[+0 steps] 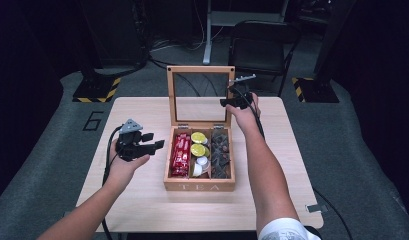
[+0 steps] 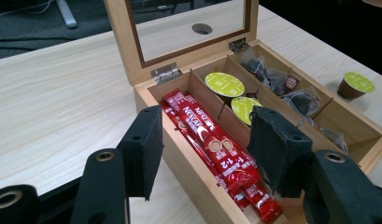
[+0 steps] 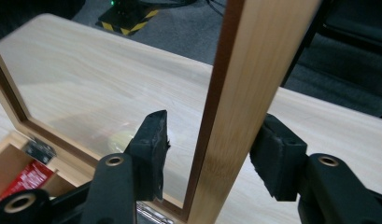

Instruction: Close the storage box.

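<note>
Item: wooden tea box [image 1: 199,186], sitting at the middle of the light wood counter [image 1: 142,200], front panel lettered TEA.

Lid [image 1: 200,70]: glass-paned, wood-framed, standing upright on its rear hinges.

Contents, three compartments: red stick sachets [image 1: 180,155] lying in the left one; green-topped capsules [image 1: 198,137] sitting in the middle one; dark wrapped tea bags [image 1: 221,152] filling the right one.

A further green-topped capsule [image 2: 357,85] is resting on the counter just beside the box.

Right gripper [image 1: 235,102]: reaching to the lid's right edge, its jaws straddling the frame post [image 3: 244,112]; whether the pads are pressing on it cannot be told.

Left gripper [image 1: 142,145]: hovering left of the box, jaws standing apart, holding nothing.
</note>
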A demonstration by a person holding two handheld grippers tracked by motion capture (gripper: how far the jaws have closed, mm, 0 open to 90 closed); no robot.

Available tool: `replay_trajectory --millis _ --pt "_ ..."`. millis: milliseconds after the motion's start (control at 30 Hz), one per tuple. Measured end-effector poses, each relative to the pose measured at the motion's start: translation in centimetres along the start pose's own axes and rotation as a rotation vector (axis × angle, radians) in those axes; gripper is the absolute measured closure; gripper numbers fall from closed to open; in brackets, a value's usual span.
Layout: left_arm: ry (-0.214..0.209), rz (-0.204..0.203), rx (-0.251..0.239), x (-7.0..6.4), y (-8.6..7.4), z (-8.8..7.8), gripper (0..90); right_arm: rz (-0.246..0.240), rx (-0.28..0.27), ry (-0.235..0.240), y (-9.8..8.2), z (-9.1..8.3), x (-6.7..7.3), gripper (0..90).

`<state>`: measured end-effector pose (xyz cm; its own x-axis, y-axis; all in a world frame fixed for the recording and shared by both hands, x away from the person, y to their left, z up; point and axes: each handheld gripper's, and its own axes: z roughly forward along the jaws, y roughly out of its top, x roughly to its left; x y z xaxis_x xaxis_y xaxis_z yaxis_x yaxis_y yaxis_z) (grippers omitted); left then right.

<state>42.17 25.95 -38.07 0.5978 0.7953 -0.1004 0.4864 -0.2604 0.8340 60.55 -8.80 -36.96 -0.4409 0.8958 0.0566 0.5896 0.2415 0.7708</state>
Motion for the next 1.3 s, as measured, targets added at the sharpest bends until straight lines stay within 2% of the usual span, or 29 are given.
replay_trajectory --millis 33,167,333,433,700,933,967,1100,1133,1300 --pt "0.000 -0.001 -0.001 0.0 0.0 0.0 45.0 0.010 -0.002 0.003 0.0 0.0 0.0 48.2" --pt "-0.003 0.003 0.000 0.0 0.0 0.1 45.0 0.000 0.003 0.002 0.0 -0.1 -0.1 50.7" --pt "0.001 0.004 0.001 0.1 0.1 0.2 45.0 -0.008 -0.003 -0.010 -0.2 -0.7 -0.6 62.6" --pt "0.003 -0.001 -0.001 0.0 0.2 0.4 45.0 0.010 -0.010 -0.003 -0.4 -0.9 -0.6 63.4" --pt "-0.003 0.008 -0.010 -0.4 0.9 0.7 45.0 0.016 -0.004 0.000 -0.4 -1.4 -0.5 64.3" --pt "0.008 0.008 -0.007 0.0 1.1 1.1 44.9 0.006 -0.013 0.009 -0.7 -2.0 -0.3 64.7" --pt "0.009 0.009 -0.003 0.1 1.2 1.0 45.0 -0.014 -0.018 0.010 -0.8 -2.1 -0.4 64.8" --pt "0.023 -0.001 -0.014 0.5 1.4 0.9 45.0 -0.006 -0.020 0.009 -1.0 -2.4 -0.1 64.9" --pt "0.032 -0.016 -0.028 0.7 1.6 0.8 45.0 -0.010 -0.018 0.014 -1.1 -2.7 0.0 65.0" --pt "0.044 -0.021 -0.037 1.1 1.9 0.6 45.0 -0.030 -0.028 0.008 -1.3 -3.1 0.2 65.0"
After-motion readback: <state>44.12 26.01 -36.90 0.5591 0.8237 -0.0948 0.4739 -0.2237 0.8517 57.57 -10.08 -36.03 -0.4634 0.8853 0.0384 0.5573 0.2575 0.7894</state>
